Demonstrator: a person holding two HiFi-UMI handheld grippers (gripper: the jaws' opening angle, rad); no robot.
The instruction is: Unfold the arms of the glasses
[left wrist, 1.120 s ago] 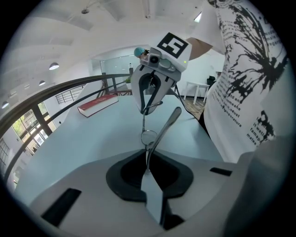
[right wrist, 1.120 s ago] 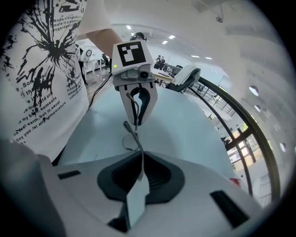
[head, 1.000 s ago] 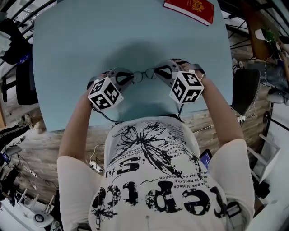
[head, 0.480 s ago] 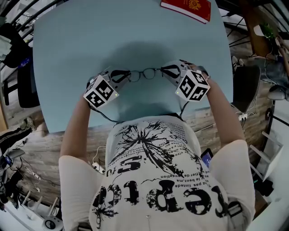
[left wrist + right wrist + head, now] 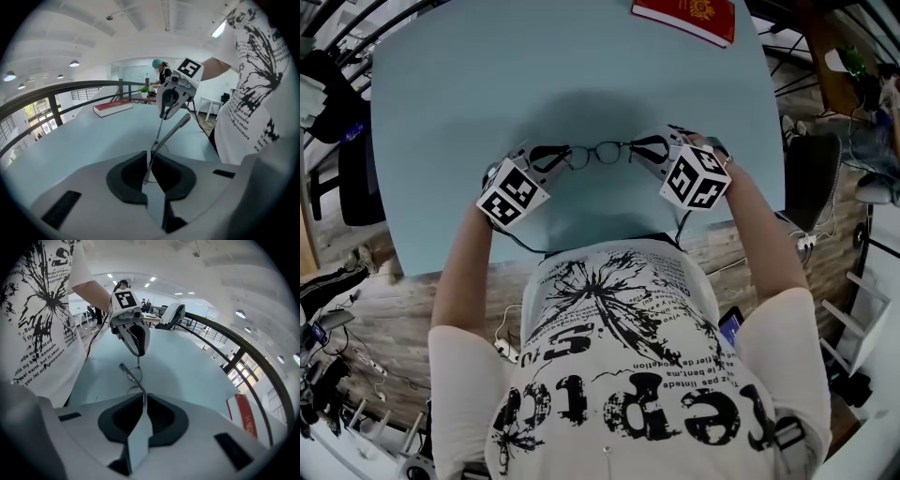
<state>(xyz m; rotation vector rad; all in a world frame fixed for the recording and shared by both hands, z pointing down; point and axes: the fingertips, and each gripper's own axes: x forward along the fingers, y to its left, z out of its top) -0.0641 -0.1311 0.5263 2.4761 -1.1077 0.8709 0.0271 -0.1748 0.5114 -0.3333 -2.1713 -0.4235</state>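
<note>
While hovering above the table (image 5: pixel 487 84), pinching the glasses (image 5: pixel 600 153) by their arms, left gripper (image 5: pixel 551 156) and right gripper (image 5: pixel 643 147) both clamping tight, lenses between.

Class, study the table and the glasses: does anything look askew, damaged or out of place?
Nothing stands out. The glasses hang level and intact between the left gripper, shut on one end, and the right gripper, whose jaws are opening with the other end between them. The red book lies flat at the table's far edge.

The glasses (image 5: pixel 600 153) hang over the near middle of the surface (image 5: pixel 441 112), perhaps just clear of it; the book (image 5: pixel 684 19) lies at its far-right edge.
</note>
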